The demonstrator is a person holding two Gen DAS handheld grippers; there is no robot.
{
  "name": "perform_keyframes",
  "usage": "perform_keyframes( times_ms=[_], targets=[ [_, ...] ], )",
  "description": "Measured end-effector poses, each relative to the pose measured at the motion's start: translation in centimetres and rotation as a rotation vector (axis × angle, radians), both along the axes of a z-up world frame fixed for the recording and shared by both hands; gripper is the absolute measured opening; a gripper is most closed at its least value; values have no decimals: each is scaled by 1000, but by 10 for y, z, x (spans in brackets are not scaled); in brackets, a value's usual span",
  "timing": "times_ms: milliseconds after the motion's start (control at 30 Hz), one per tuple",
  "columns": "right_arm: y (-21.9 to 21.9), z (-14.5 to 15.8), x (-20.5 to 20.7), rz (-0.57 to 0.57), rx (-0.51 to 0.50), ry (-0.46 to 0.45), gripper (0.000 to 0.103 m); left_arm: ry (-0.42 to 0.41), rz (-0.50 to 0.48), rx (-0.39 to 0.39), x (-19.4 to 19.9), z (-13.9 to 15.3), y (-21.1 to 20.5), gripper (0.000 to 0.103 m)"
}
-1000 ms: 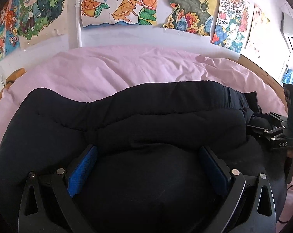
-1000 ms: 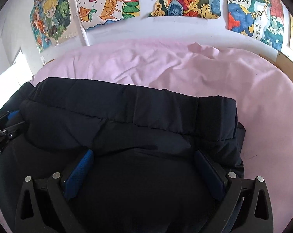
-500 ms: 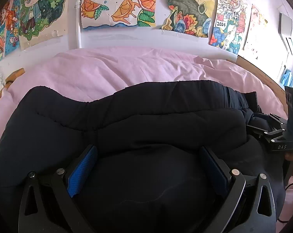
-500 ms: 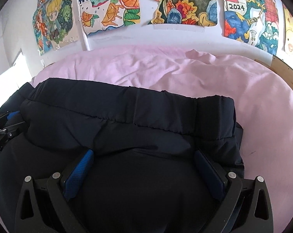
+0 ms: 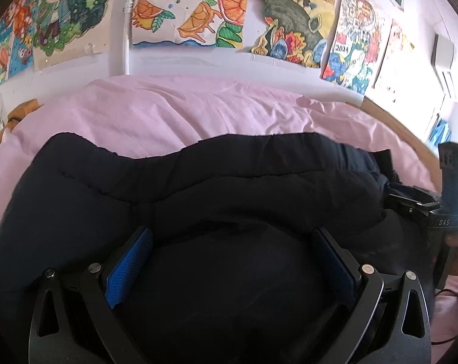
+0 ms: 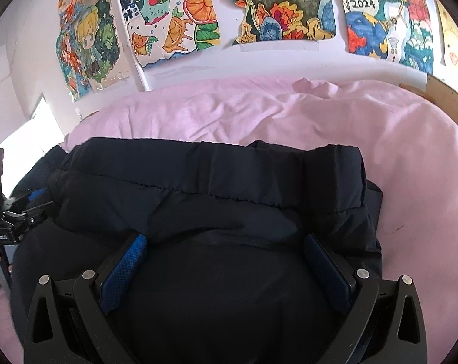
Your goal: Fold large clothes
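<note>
A large black padded jacket [image 5: 198, 188] lies folded on the pink bed; it also shows in the right wrist view [image 6: 216, 188]. My left gripper [image 5: 232, 242] is open, its blue-padded fingers spread wide with jacket fabric bulging between them. My right gripper [image 6: 225, 245] is open in the same way over the jacket's right part. The right gripper shows at the right edge of the left wrist view [image 5: 422, 203], and the left gripper at the left edge of the right wrist view [image 6: 25, 206]. The jacket's near edge is hidden under both grippers.
The pink bedsheet [image 5: 174, 112] stretches beyond the jacket to the white wall with colourful drawings [image 5: 186, 9]. A wooden bed frame [image 6: 447, 103] runs along the right side. A bright window [image 6: 25, 139] is at the left.
Both grippers have tilted or drawn back slightly, so more wall shows. The jacket's far edge looks a little lower in both views. Both grippers stay wide open.
</note>
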State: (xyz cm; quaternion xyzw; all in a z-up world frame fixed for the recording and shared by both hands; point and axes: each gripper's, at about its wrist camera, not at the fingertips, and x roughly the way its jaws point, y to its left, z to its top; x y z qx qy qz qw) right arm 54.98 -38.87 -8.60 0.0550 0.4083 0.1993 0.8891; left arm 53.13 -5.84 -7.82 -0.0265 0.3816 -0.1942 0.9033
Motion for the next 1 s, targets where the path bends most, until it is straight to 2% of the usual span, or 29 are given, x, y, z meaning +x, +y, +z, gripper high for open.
perform_keyframes(
  times_ms=[100, 267, 433, 533, 600, 767, 900, 1000],
  targets=[
    [-12, 14, -11, 25, 33, -2, 103, 12, -3, -73, -11, 14, 19, 102],
    [-61, 23, -43, 32, 150, -2, 103, 27, 81, -159, -43, 39, 63, 102],
    [-105, 4, -64, -60, 217, 54, 103, 23, 142, -125, -70, 44, 87, 102],
    [-120, -18, -67, -97, 273, 136, 103, 37, 181, -134, -77, 38, 98, 102],
    [-125, -27, -65, -97, 322, 171, 103, 66, 197, -161, -77, 32, 104, 102],
    [-125, -30, -61, -81, 343, 181, 103, 114, 226, -298, -76, 32, 126, 102],
    [-130, -42, -60, -65, 381, 199, 103, 111, 256, -324, -77, 39, 143, 102],
    [-132, -43, -56, -48, 399, 225, 103, 137, 290, -329, -75, 33, 158, 102]
  ],
)
